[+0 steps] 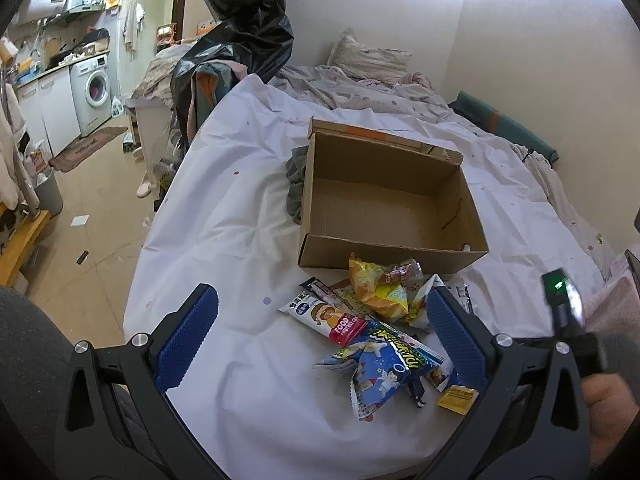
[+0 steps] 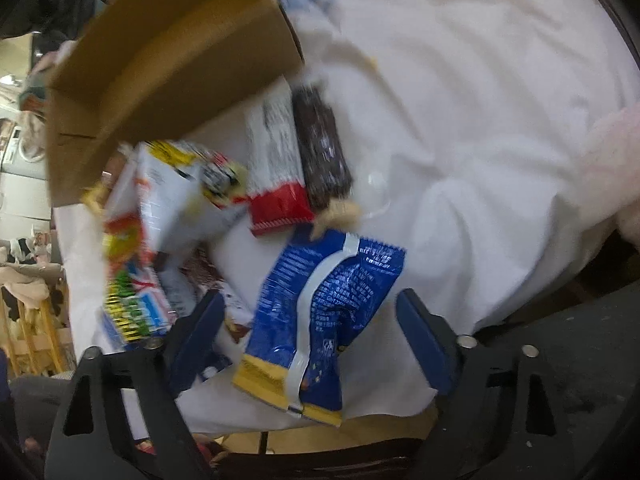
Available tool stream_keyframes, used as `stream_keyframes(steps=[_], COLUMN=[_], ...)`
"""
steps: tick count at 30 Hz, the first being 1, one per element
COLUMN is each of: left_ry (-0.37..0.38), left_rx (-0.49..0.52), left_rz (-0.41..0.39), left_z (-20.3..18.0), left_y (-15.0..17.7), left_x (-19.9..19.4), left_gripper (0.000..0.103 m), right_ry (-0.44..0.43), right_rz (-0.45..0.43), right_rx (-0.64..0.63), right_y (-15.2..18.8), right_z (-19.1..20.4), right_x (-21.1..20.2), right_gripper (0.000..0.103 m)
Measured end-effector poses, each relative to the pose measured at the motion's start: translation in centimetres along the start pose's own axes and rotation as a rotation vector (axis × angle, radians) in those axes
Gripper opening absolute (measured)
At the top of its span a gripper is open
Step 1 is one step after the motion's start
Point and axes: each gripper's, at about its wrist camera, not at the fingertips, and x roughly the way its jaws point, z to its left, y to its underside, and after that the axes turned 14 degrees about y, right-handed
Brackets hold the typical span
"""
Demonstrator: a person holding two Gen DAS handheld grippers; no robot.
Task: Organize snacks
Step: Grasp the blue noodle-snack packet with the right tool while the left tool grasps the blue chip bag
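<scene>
Left gripper (image 1: pixel 322 334) jaws wide apart, nothing pinched; blue pads (image 1: pixel 188 332) hanging over white sheet (image 1: pixel 224 200) on the bed, right pad at edge of snack pile (image 1: pixel 372 320). Right gripper (image 2: pixel 308 336) jaws apart, pointing steeply down, blue snack packet (image 2: pixel 320 312) lying between pads but no pad pressing it; nothing gripped. Right-wrist view motion-blurred.

Pile outward from left jaws: blue cartoon-printed packet (image 1: pixel 384 368) nearest, small yellow sachet (image 1: pixel 458 398) just right of it, white-and-red bar wrapper (image 1: pixel 324 316) to the left, yellow-orange bag (image 1: pixel 380 284) farther, touching near wall of cardboard box (image 1: pixel 472 248). Box open, empty, flap raised at far side, sitting mid-bed. Grey cloth (image 1: pixel 296 180) tucked against box's left side.

Right-wrist view: dark brown bar (image 2: pixel 322 148) and white-red wrapper (image 2: pixel 276 160) side by side beyond blue packet, white-yellow bag (image 2: pixel 180 184) left of those, green-yellow printed packet (image 2: pixel 132 304) at near left, box corner at far left.

Farther out: pillow (image 1: pixel 368 56) at far end of bed, black plastic bag (image 1: pixel 240 32) far left of bed, washing machine (image 1: pixel 94 88) across floor at left. Person's hand (image 1: pixel 608 400) at right edge of left-wrist view.
</scene>
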Motion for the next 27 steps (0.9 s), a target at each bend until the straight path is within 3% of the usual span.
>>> stream_keyframes(steps=[3,5,6,11,17,22,27], left_ry=[-0.007,-0.013,-0.013,-0.006,-0.025,-0.052,-0.065], left_rx=[-0.011,-0.023,-0.030,-0.049,-0.020,-0.037,-0.150], left_rz=[0.012,0.019,0.021,0.034,0.049,0.101,0.206], left_z=[0.3,0.6,0.7,0.6,0.2,1.0,3.3], left_y=[-0.1,-0.1,-0.1,-0.2,0.1,0.4,1.3], left_x=[0.3,0.4,0.4,0.9,1.3,2.2,4.0], left_gripper=[0.103,0.103,0.103,0.103,0.103,0.103,0.103], right_ry=[0.044,0.046,0.016,-0.121,-0.301,-0.364,-0.371], right_rz=[-0.010,-0.041,-0.046,-0.096,-0.243,-0.370,-0.442], right_rx=[-0.006,-0.013,-0.008,0.016,-0.022,-0.138,-0.216], right_y=[0.0,0.2,0.3,0.9,0.3,-1.5,-1.8], right_z=[0.1,-0.2,-0.6,-2.4,-2.2,-0.5,0.5], right_x=[0.9,0.0,-0.5,-4.9,-9.9,-12.7,-12.4], right_gripper=[0.064,0.030,0.023,0.021,0.021,0.021,0.021])
